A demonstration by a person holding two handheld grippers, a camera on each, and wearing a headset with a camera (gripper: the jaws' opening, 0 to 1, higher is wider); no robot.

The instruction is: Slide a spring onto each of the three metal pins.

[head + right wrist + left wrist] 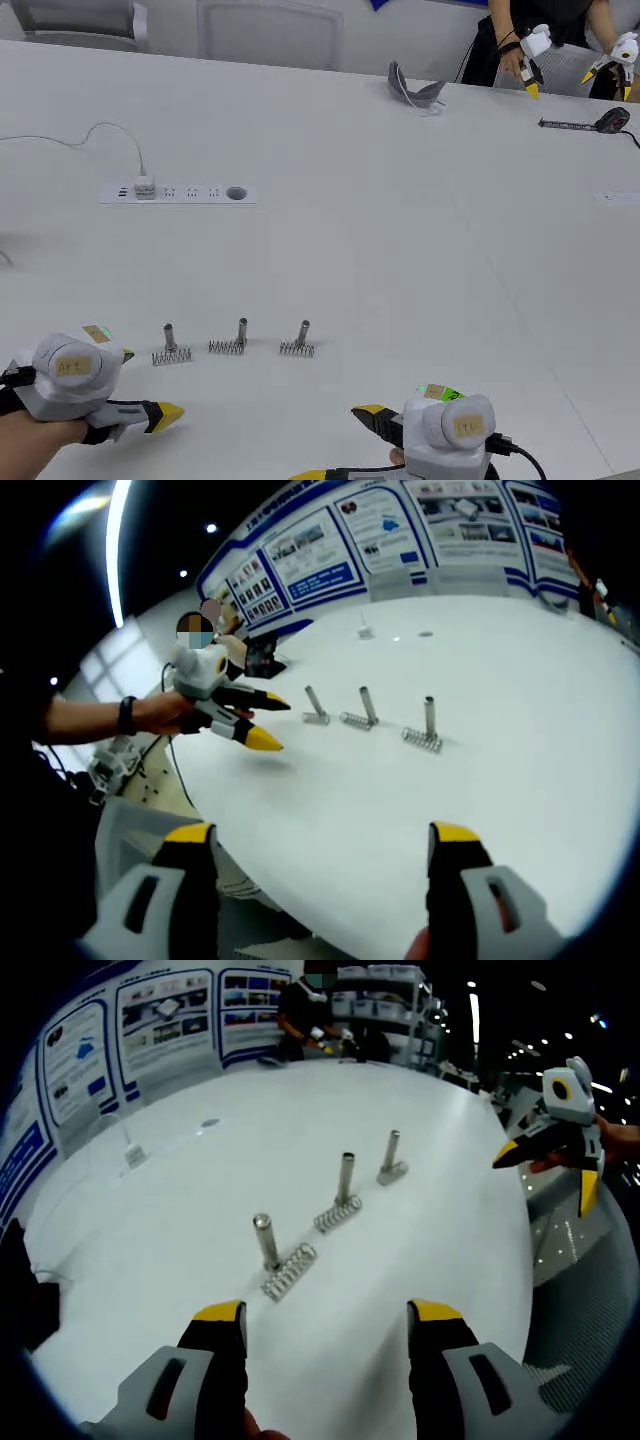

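Observation:
Three short metal pins stand upright in a row on the white table: left pin [169,335], middle pin [242,330], right pin [303,332]. A small spring lies flat at each pin's foot: [171,356], [226,347], [297,349]. My left gripper [148,384] hovers near the table's front left, open, a little short of the left pin [265,1240] and its spring [288,1270]. My right gripper [337,443] is at the front right, open and holding nothing, with the right pin [429,716] and its spring [422,740] ahead of it.
A white power strip [178,192] with a plugged charger and cable lies mid-left. At the far side are a grey object [415,93], a tape measure [610,122] and another person holding grippers [530,60]. Chairs stand behind the table.

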